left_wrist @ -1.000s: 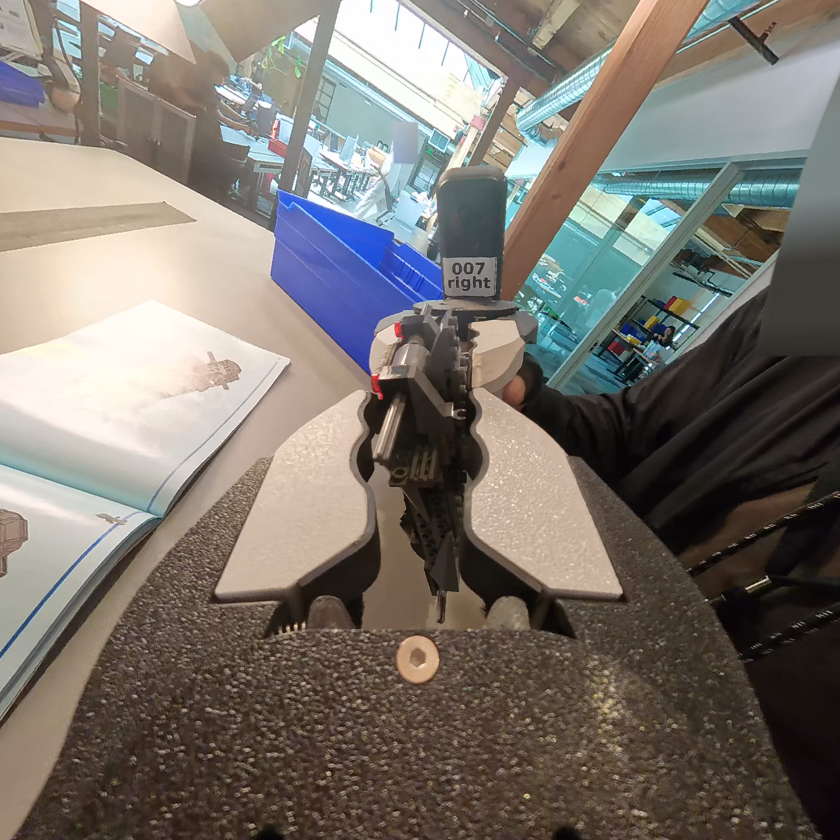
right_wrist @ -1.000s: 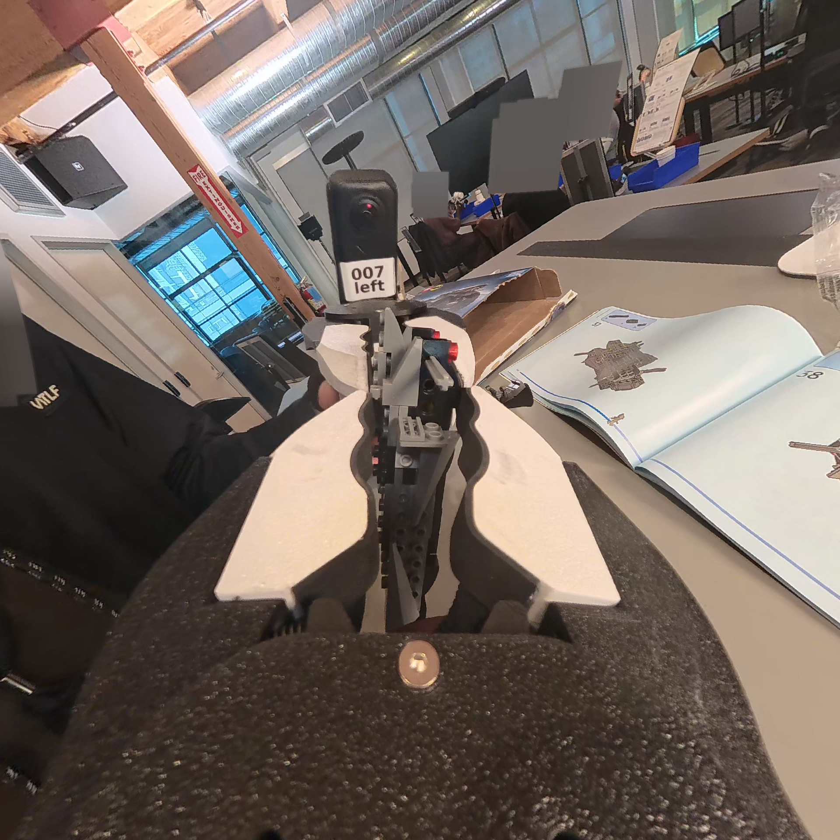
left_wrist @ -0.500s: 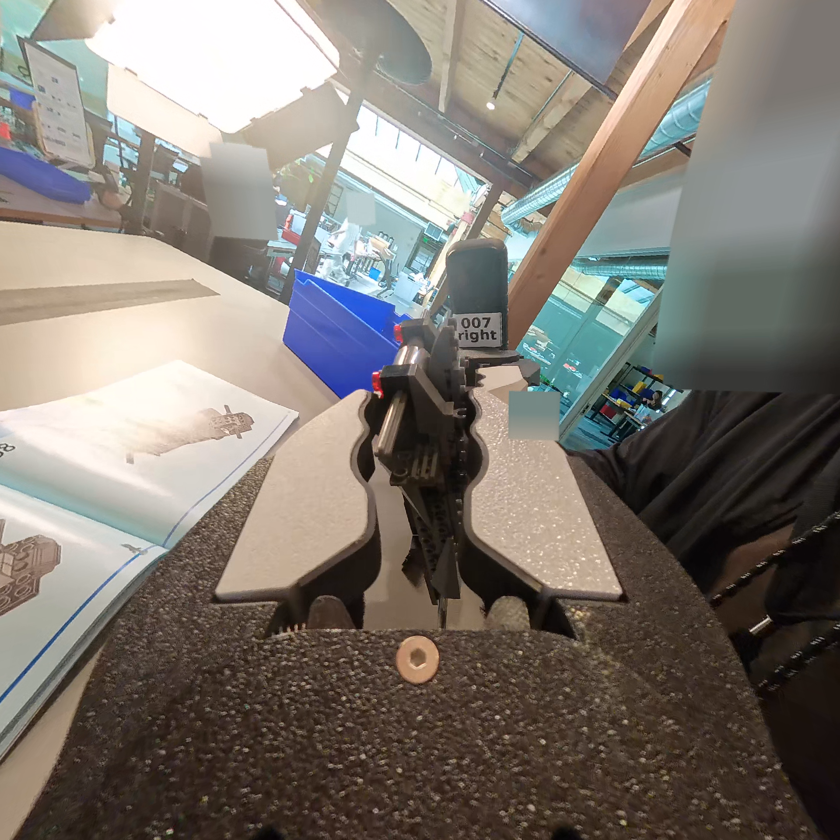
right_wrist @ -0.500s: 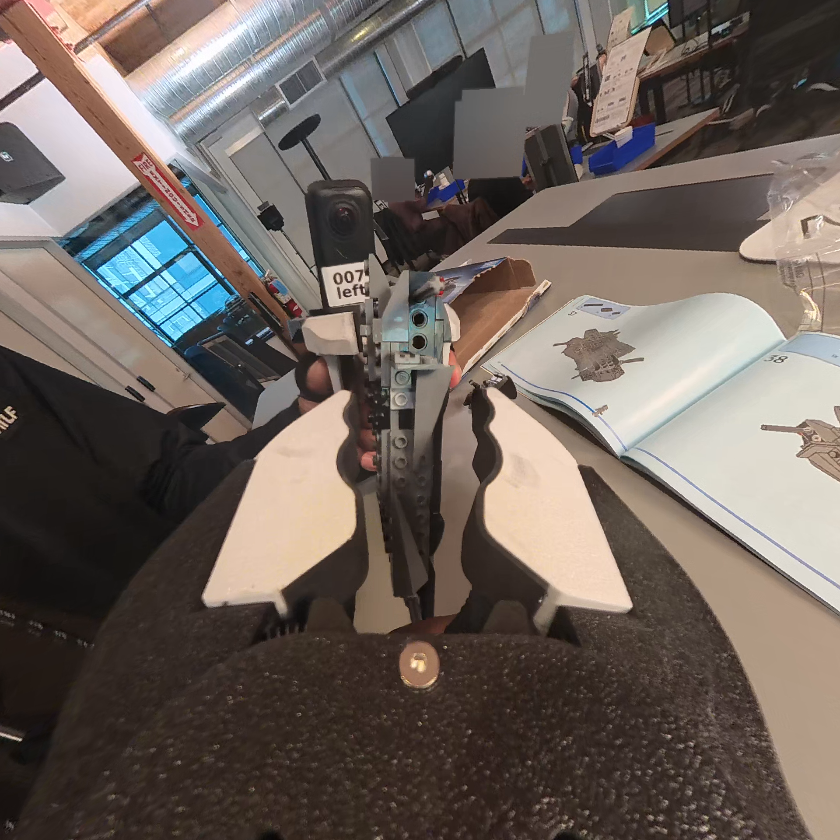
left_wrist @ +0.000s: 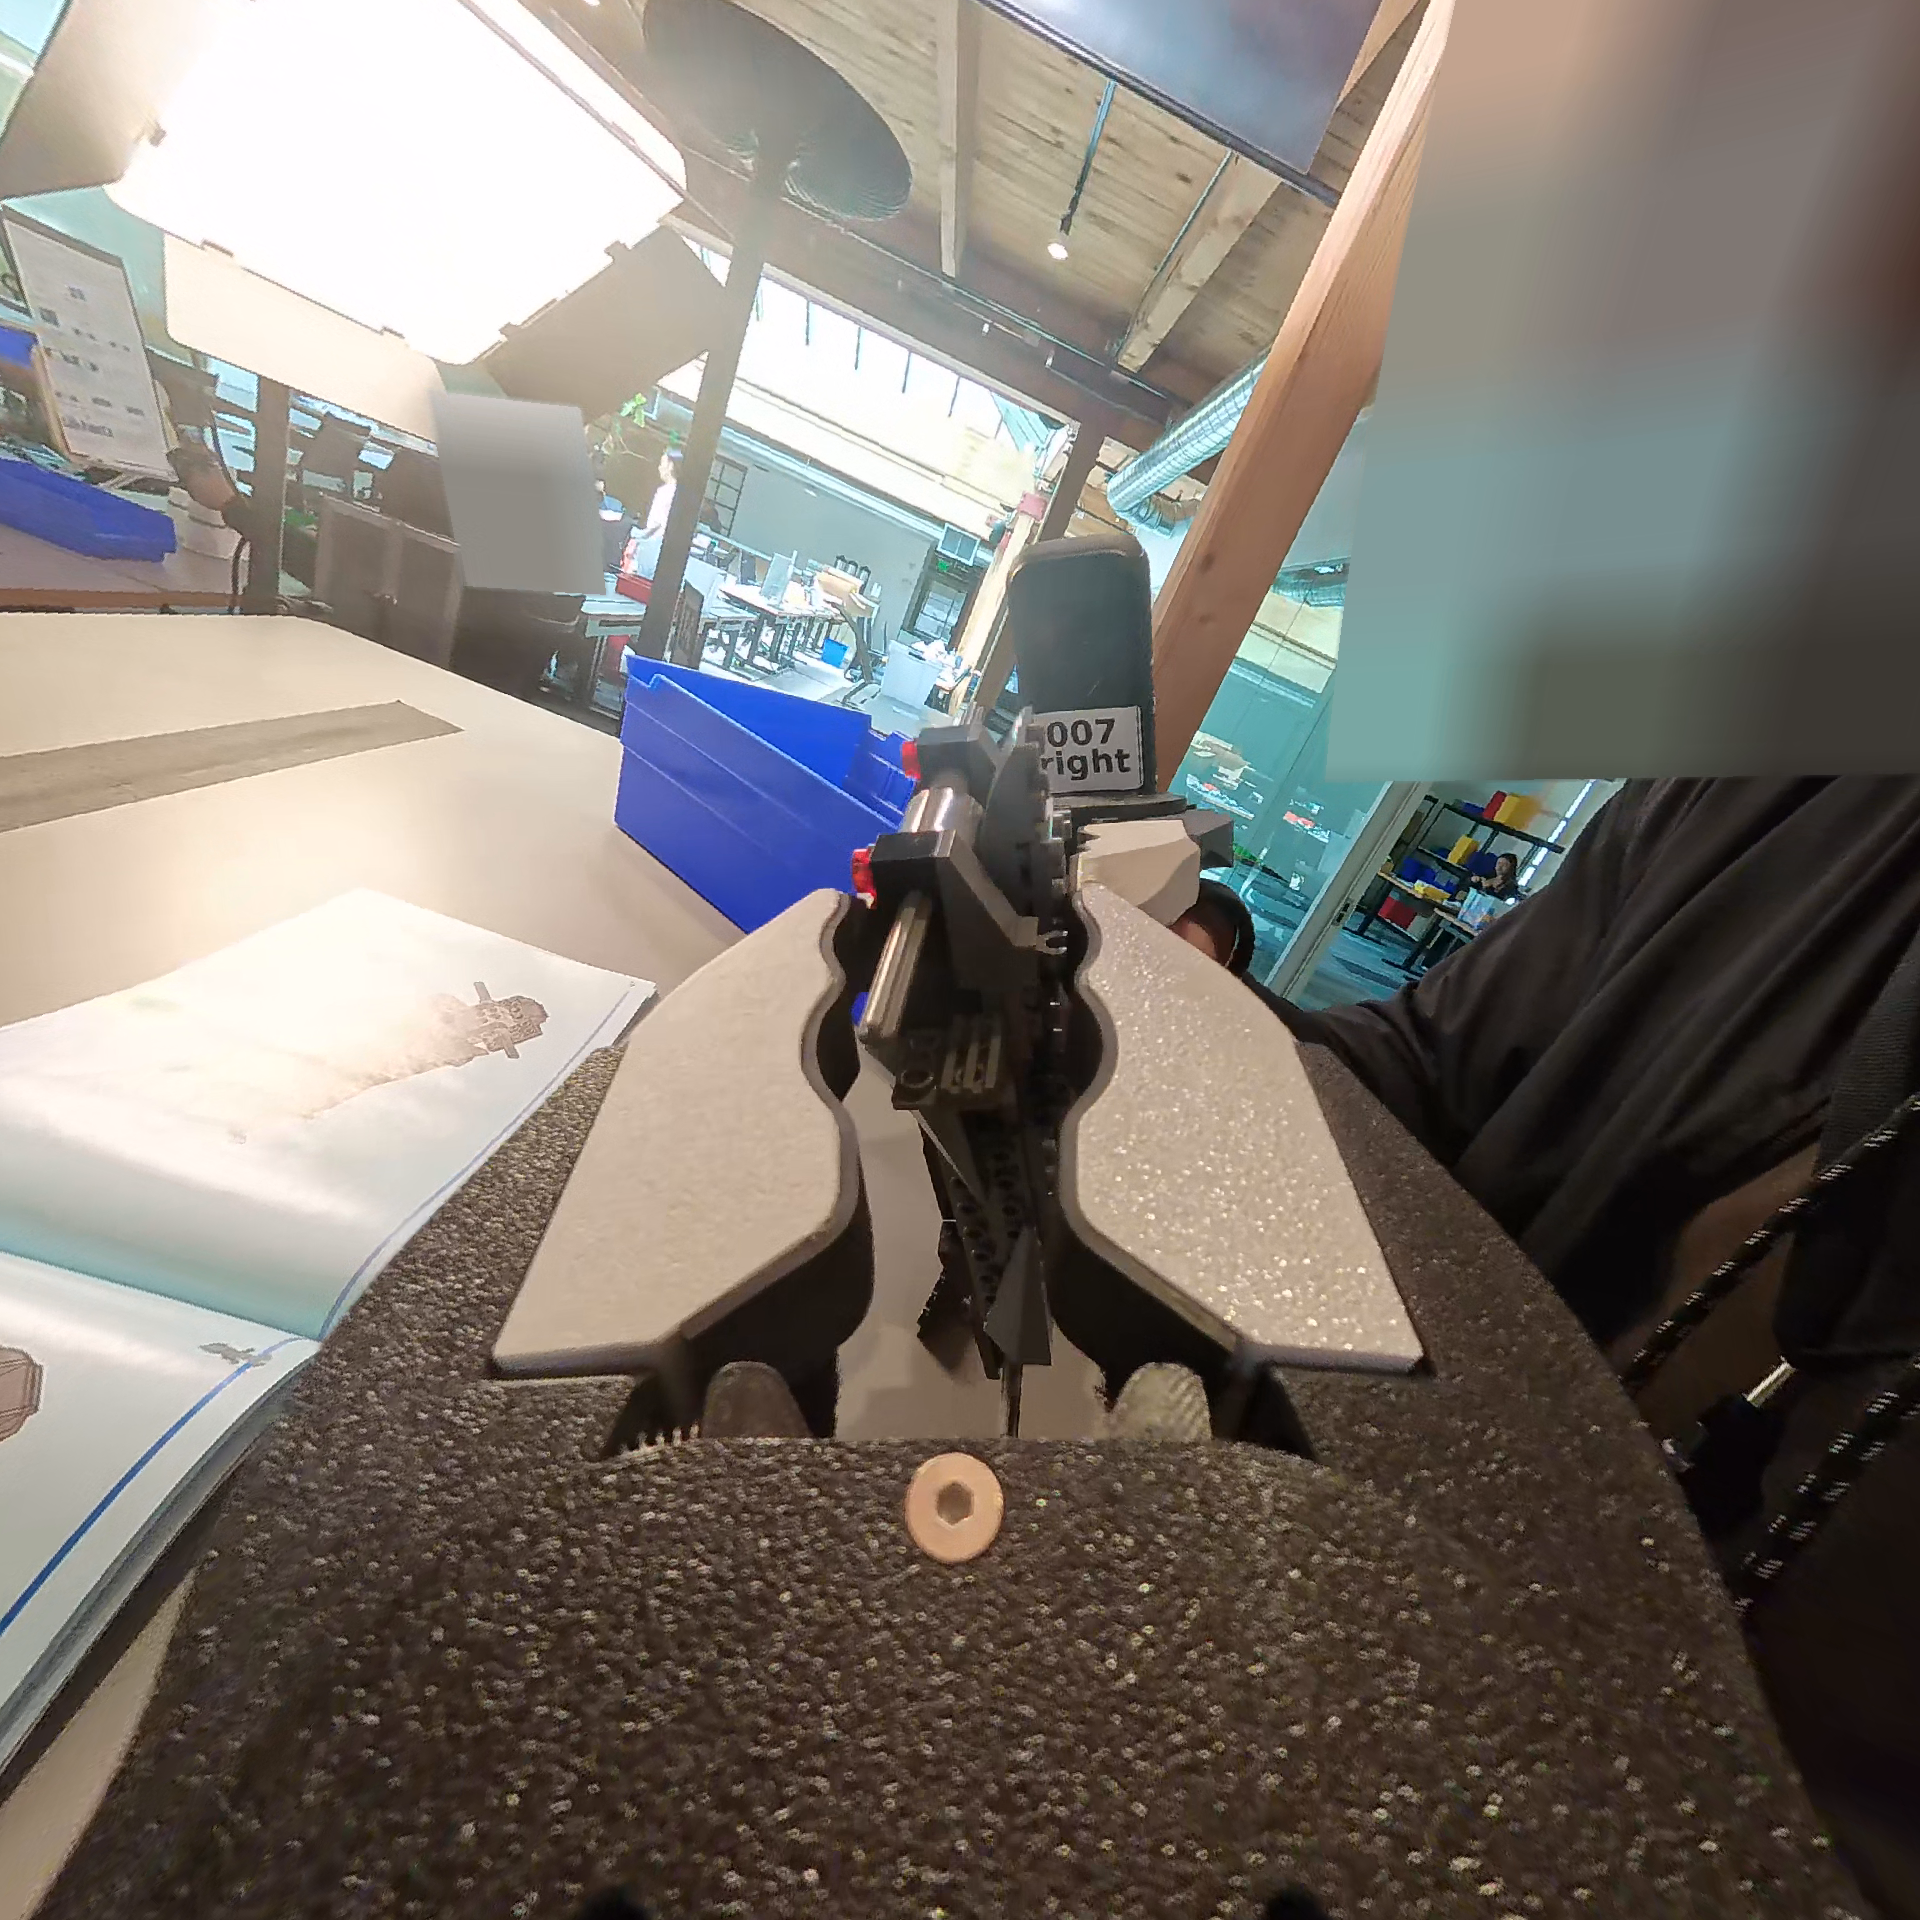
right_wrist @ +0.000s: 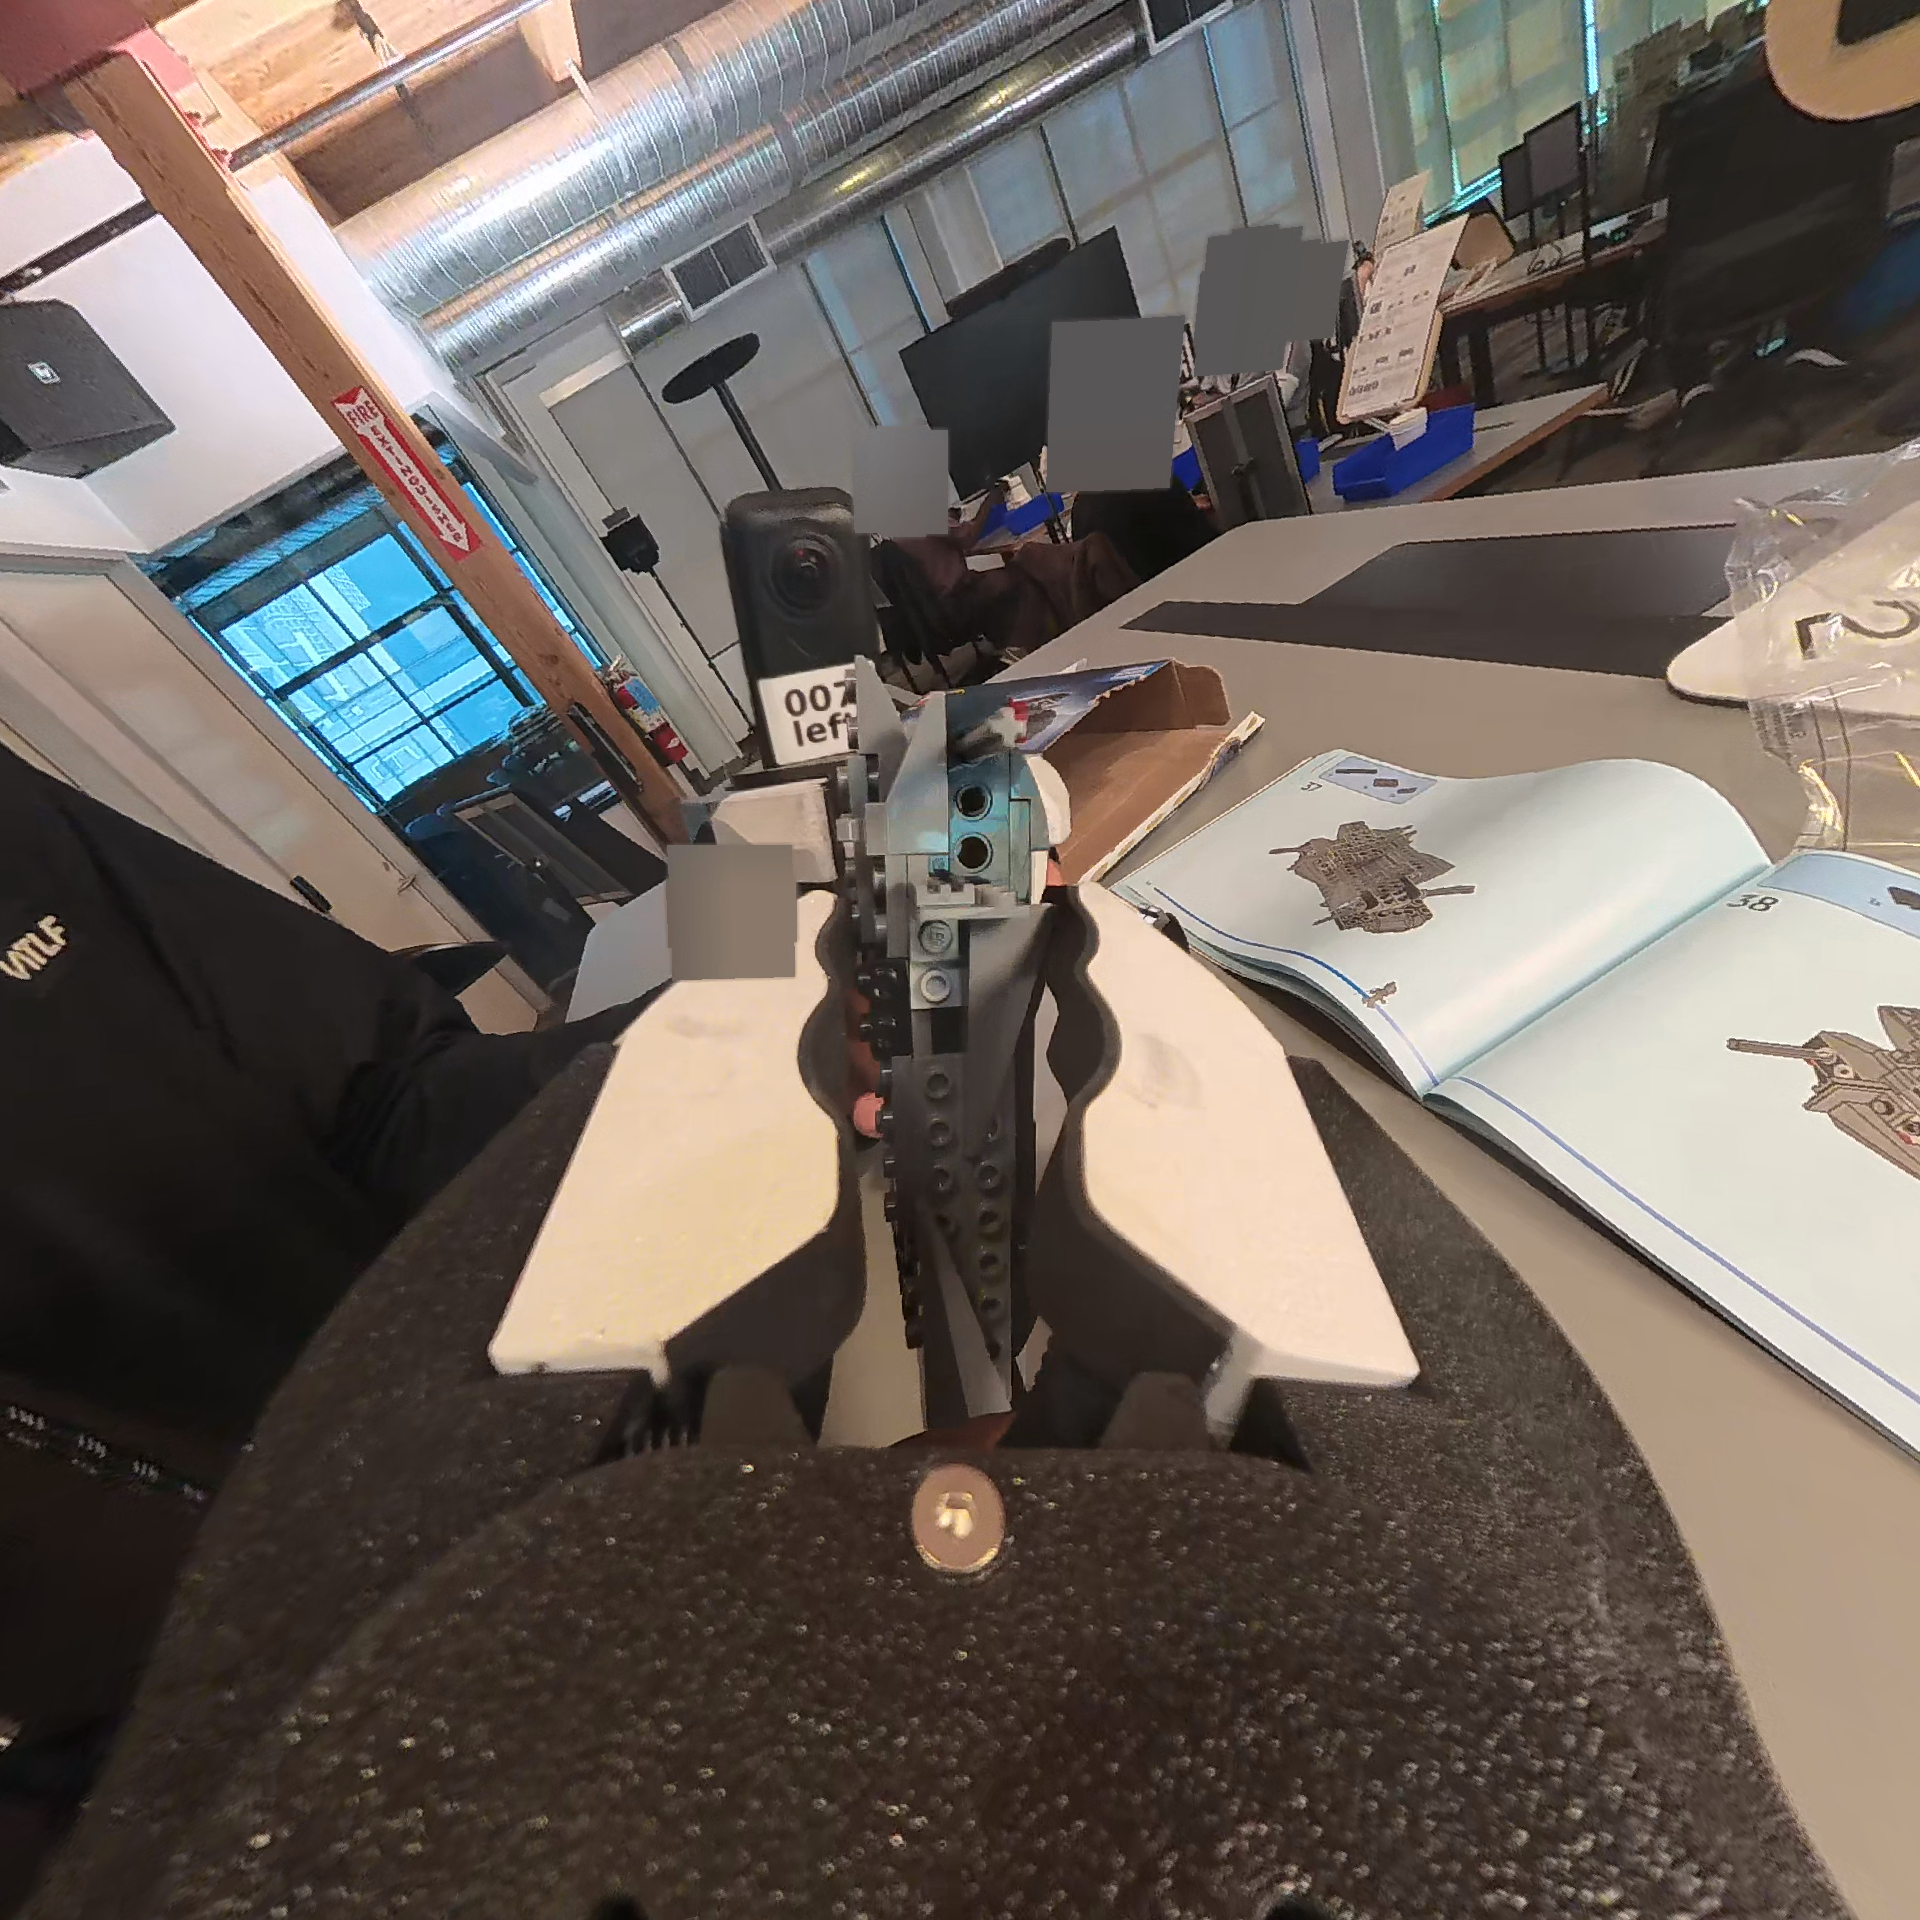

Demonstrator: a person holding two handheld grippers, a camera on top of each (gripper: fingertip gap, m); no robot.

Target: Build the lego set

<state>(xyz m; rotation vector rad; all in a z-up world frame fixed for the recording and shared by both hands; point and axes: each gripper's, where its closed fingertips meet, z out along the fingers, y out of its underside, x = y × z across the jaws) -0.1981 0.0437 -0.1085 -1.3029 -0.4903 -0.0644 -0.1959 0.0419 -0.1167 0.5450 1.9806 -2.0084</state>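
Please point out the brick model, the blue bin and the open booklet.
Brick model (left_wrist: 977,1029): left wrist view, dark grey body between the fingers.
Blue bin (left_wrist: 727,790): left wrist view, side wall.
Booklet (right_wrist: 1507,935): right wrist view, left page.

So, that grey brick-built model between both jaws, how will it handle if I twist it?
The grey brick-built model is probably stiff but fragile: stacked plates could pop apart. Its thin grey rod and small red studs look easily knocked off.
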